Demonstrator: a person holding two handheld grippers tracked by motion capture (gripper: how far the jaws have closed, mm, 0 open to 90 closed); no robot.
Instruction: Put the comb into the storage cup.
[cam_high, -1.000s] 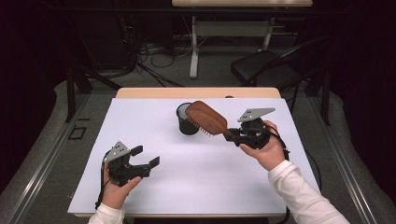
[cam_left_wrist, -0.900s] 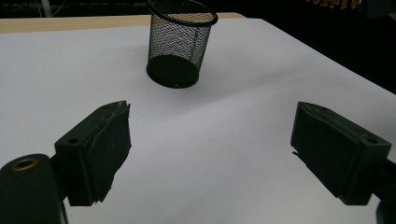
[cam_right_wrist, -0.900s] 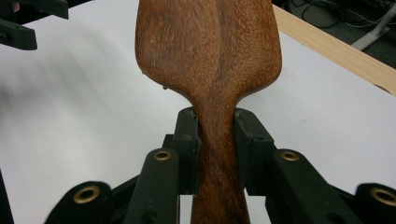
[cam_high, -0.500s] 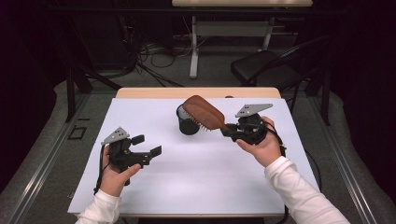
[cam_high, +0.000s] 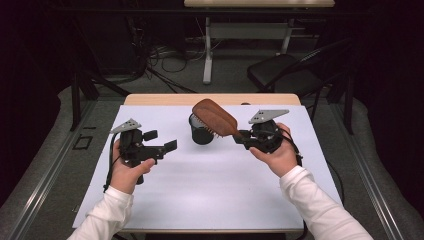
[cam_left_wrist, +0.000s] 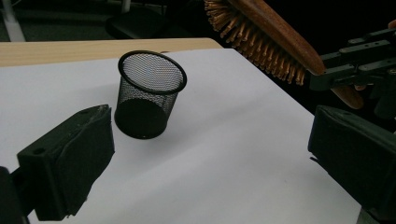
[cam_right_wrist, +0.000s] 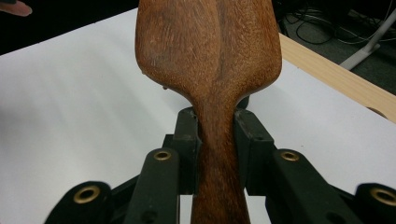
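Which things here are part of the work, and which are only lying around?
Part of the work:
- wooden hairbrush, clamped by its handle in the right gripper
- black mesh cup, upright on the table
- left gripper, open, apart from the cup

Only lying around:
- white table cover
- black chair and floor cables behind the table
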